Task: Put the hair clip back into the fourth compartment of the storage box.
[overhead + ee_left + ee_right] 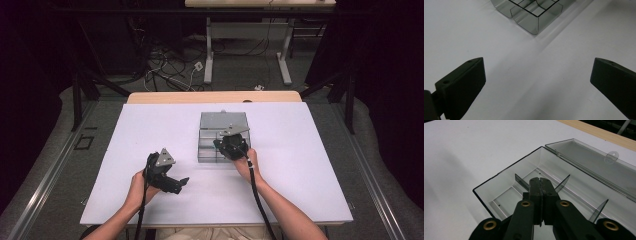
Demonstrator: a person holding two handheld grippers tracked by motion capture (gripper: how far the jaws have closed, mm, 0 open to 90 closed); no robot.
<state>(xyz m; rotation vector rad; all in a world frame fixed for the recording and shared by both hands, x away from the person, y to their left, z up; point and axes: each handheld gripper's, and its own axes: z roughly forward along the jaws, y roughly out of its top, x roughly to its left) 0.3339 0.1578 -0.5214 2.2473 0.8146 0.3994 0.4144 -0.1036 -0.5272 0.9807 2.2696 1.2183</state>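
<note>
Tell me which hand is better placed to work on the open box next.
Right, probably. The right tongs, shut with nothing between them, reach into the box among its dividers. The left tongs, open, sit on the table apart from it.

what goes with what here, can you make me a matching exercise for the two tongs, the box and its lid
1. left tongs
2. right tongs
3. box
4. lid

a. lying open, flat behind the box
b. shut, tips over the dividers
c. open wide over bare table
d. clear grey, compartments with nothing in them

Pairs: 1-c, 2-b, 3-d, 4-a
</note>
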